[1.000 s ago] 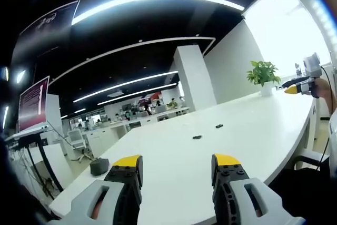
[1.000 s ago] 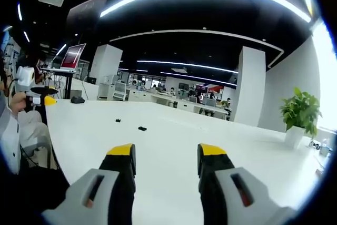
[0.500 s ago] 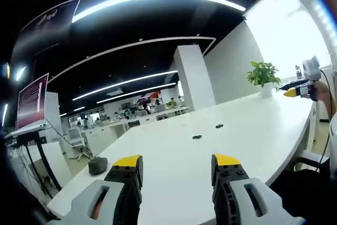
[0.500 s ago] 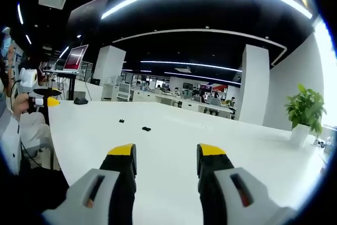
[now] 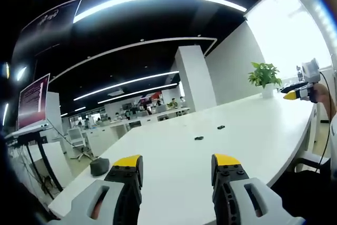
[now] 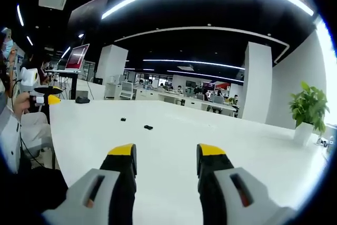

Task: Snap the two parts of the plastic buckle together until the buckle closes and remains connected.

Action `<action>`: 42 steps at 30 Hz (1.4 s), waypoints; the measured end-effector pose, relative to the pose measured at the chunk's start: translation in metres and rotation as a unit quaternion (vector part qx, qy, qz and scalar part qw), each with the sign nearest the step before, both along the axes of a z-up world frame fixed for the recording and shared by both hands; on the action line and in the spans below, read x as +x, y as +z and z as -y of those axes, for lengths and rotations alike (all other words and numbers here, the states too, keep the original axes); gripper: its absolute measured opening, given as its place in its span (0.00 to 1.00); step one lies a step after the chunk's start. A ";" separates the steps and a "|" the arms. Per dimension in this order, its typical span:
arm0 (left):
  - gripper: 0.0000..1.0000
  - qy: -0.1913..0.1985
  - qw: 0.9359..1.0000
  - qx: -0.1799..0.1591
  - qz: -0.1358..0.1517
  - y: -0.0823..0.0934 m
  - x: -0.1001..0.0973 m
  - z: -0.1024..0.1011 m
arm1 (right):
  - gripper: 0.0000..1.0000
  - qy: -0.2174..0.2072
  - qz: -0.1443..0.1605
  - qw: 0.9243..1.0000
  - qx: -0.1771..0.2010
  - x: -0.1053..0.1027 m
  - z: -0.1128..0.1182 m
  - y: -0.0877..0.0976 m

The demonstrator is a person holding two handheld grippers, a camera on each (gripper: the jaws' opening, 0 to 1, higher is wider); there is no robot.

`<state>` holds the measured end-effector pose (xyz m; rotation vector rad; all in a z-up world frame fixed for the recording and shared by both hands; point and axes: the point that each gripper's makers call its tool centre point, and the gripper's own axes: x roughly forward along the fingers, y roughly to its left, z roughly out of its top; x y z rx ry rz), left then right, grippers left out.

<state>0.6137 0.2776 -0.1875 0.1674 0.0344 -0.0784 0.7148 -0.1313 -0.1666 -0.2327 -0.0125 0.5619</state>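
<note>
Two small black buckle parts lie apart on the white table [image 5: 247, 130]. In the left gripper view one part [image 5: 198, 138] is nearer and the other [image 5: 220, 127] lies farther right. In the right gripper view they appear as one part [image 6: 148, 127] and another [image 6: 123, 119] to its left. My left gripper [image 5: 176, 164] is open over the table's near edge, nothing between its yellow-tipped jaws. My right gripper [image 6: 163, 155] is open too and empty. The right gripper [image 5: 300, 92] enters the left gripper view at the far right; the left gripper [image 6: 39, 97] enters the right gripper view at the left.
A potted plant [image 5: 264, 76] stands at the table's far end, also seen as the plant [image 6: 307, 111] on the right. A dark grey object [image 5: 98, 165] sits near the table's left corner. A person's hand and sleeve [image 6: 13, 122] are at the left. Office desks and pillars lie beyond.
Both views have shifted only slightly with the hands. The buckle parts lie where they were and both grippers stay open.
</note>
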 end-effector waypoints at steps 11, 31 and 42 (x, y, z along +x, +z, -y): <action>0.53 0.003 1.000 0.000 0.000 0.002 0.001 -0.002 | 0.45 0.007 -0.007 1.000 0.002 0.004 -0.002 -0.003; 0.52 0.011 1.000 -0.011 -0.009 -0.005 0.007 -0.011 | 0.44 0.003 -0.025 1.000 0.016 0.015 0.003 -0.017; 0.52 0.006 1.000 -0.020 -0.013 -0.013 0.013 -0.012 | 0.43 0.005 -0.036 0.999 0.020 0.020 0.002 -0.027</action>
